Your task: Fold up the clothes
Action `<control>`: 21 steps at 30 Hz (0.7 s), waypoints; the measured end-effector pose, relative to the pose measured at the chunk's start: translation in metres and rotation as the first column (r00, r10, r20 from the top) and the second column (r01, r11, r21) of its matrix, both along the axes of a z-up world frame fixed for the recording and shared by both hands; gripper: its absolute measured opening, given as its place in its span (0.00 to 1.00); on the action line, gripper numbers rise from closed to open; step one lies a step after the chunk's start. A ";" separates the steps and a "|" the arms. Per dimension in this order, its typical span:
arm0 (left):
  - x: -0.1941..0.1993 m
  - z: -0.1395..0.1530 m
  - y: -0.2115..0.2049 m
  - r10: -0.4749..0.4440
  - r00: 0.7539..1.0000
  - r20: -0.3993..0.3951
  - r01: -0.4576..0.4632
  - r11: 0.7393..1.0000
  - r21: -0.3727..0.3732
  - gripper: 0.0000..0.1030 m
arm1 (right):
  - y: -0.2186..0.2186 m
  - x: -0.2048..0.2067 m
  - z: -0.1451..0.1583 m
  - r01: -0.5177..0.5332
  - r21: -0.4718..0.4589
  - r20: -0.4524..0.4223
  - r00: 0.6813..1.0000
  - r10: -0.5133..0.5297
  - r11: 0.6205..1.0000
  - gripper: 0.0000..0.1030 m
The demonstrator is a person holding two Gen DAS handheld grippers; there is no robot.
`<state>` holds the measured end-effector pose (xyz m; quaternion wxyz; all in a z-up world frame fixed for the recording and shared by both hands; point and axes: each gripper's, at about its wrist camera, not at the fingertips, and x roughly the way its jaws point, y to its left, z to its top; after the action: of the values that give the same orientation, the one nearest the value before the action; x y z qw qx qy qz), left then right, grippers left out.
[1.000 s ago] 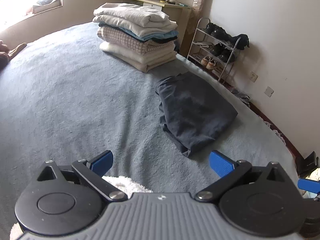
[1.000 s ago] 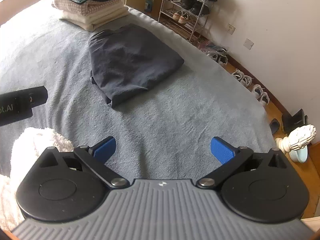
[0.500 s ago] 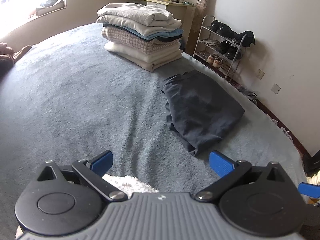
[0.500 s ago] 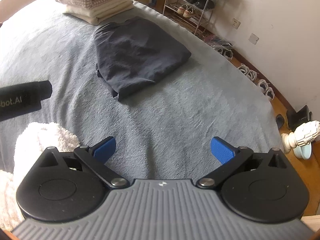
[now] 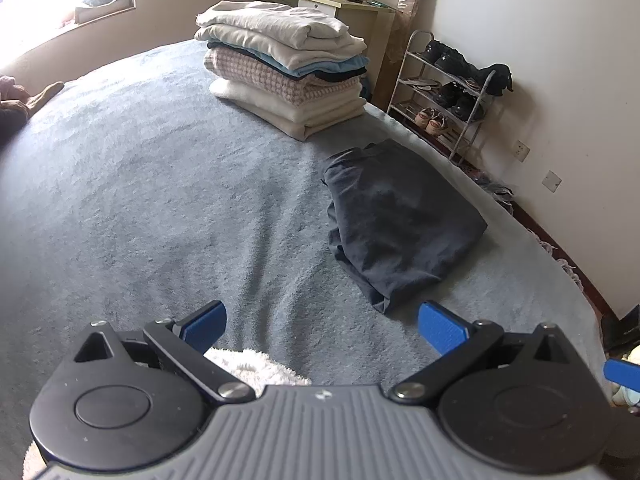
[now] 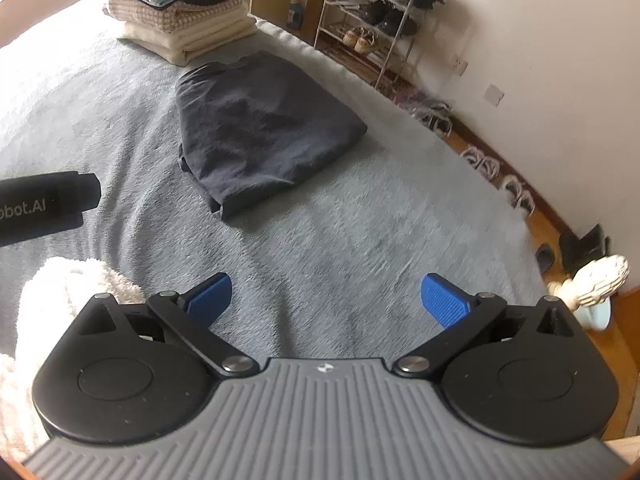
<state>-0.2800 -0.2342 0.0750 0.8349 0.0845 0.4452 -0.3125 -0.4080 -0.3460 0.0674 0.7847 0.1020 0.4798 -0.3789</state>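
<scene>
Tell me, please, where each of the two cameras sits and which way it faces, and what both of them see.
Left wrist: on the left gripper, facing across the bed; open blue fingers show.
Right wrist: on the right gripper, facing likewise; open fingers and the other tool's black body at left show.
Shared: dark folded garment, stack of folded clothes, shoe rack.

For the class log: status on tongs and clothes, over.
Left tongs open, empty. Right tongs open, empty. Dark garment folded on bed, stack behind. Nothing between.
</scene>
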 end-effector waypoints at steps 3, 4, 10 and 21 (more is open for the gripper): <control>0.001 0.000 0.000 0.002 1.000 -0.001 -0.002 1.000 -0.002 1.00 | 0.001 0.001 0.001 -0.006 -0.010 -0.002 1.000 0.006 1.000 0.99; 0.001 0.000 0.000 0.002 1.000 -0.002 -0.002 1.000 -0.002 1.00 | 0.002 0.001 0.002 -0.008 -0.012 -0.002 1.000 0.008 1.000 0.99; 0.002 -0.002 0.001 0.004 1.000 -0.011 -0.004 1.000 0.001 1.00 | 0.005 0.002 0.002 -0.008 -0.015 -0.007 1.000 0.008 1.000 0.99; 0.004 -0.003 0.004 0.011 1.000 -0.021 -0.011 1.000 -0.001 1.00 | 0.012 0.003 0.001 -0.010 -0.009 -0.017 1.000 0.010 1.000 0.99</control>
<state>-0.2764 -0.2306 0.0721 0.8321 0.0785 0.4541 -0.3088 -0.4050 -0.3342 0.0687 0.7831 0.0928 0.4850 -0.3782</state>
